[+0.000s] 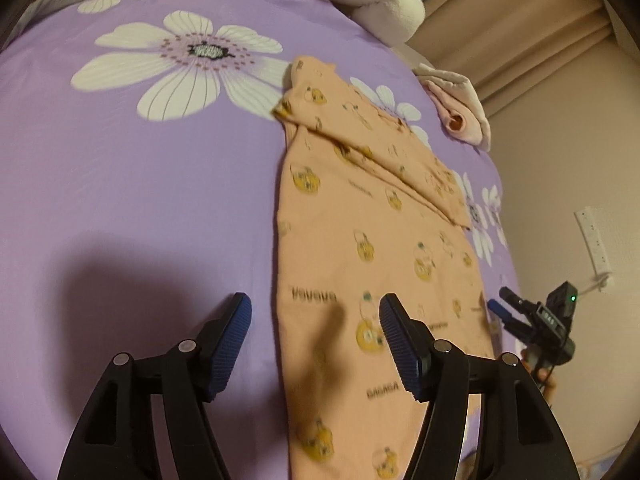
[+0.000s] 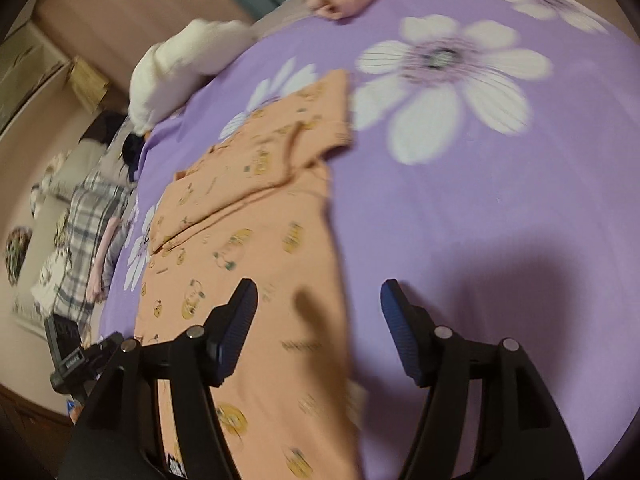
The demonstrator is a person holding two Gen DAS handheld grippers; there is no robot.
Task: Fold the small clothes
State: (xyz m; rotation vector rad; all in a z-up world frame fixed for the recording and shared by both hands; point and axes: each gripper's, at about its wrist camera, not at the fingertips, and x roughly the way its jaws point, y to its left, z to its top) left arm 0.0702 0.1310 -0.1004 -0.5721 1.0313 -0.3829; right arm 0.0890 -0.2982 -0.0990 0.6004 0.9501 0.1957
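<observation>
From the left wrist we see our left tool [image 1: 316,316] with pads apart and empty, the peach garment [image 1: 372,264] lying on the bed [image 1: 140,200] under its right finger, while from the right wrist our right tool [image 2: 319,304], likewise apart and empty, has the garment under its left finger.

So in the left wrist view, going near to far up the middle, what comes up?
Left gripper, open → peach cartoon-print cotton garment → its folded-over sleeve → white fluffy blanket.
</observation>
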